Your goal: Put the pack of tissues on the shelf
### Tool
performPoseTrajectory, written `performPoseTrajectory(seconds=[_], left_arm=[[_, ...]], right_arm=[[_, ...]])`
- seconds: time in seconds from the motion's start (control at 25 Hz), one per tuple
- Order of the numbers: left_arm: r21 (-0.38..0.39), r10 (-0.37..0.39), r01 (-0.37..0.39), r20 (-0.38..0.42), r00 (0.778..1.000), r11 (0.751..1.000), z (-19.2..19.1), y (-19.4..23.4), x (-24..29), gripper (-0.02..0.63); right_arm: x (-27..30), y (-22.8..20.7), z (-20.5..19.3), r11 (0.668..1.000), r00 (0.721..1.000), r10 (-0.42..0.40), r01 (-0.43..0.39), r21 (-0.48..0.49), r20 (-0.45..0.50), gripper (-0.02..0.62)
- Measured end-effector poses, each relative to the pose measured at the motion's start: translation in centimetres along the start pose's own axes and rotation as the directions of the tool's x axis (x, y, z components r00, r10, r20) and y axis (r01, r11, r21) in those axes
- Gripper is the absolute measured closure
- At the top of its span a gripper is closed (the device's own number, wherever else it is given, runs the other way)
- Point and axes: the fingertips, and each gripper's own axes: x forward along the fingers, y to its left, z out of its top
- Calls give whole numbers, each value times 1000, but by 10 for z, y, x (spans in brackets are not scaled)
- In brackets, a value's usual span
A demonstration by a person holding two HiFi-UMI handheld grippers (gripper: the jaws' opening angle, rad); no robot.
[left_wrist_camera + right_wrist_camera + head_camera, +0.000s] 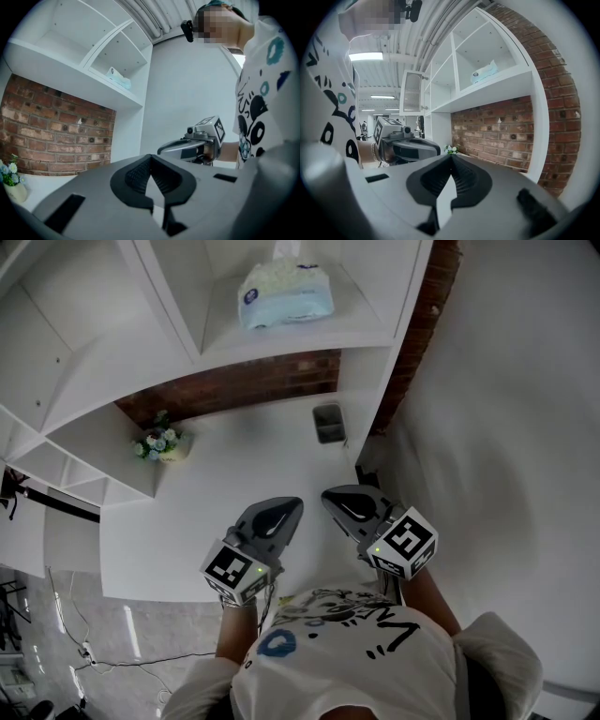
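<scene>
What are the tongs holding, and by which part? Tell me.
Nothing. The left tongs and right tongs are both shut and empty; the tissue pack lies on the shelf.

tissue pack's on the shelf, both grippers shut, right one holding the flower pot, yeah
No: the right gripper is shut on nothing, as the right gripper view shows; the flower pot stands apart on the counter. The rest is right.

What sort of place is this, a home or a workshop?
Probably a home-style corner inside an office or lab: white shelving holding a tissue pack, a brick wall, strip lights overhead.
</scene>
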Motion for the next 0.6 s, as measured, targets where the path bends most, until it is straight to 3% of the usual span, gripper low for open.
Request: performPoseTrajectory(seconds=[0.6], left_arm=[[-8,-29,29,1,1000,1000,0,-5,-1,591]], right_arm=[[0,6,-2,1000,1000,0,0,10,-4,569]])
